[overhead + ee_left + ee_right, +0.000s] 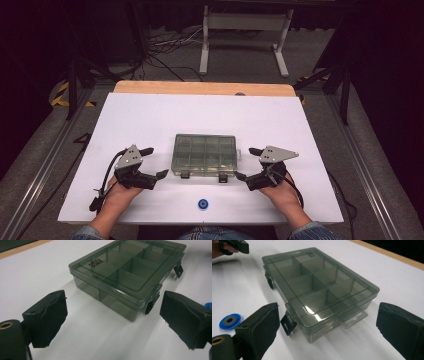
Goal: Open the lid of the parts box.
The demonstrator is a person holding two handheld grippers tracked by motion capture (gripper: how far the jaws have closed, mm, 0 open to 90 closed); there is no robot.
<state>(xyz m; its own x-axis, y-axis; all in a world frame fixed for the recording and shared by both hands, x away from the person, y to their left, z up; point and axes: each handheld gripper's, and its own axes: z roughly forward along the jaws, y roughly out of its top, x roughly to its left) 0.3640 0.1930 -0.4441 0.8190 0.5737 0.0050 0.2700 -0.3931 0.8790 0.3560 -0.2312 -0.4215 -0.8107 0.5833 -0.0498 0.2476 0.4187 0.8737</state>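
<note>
Jaws of both the left gripper [151,162] and right gripper [247,163] gape beside the closed box [204,154].

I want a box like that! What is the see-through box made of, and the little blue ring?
The box looks like smoky clear hard plastic: you see its dividers through the glossy lid, which reflects light. The blue ring looks like smooth plastic or tape, too small to tell.

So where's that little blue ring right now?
In the high view the blue ring lies on the white table near its front edge, apart from the grey compartment box, between the person's two hands.
</note>
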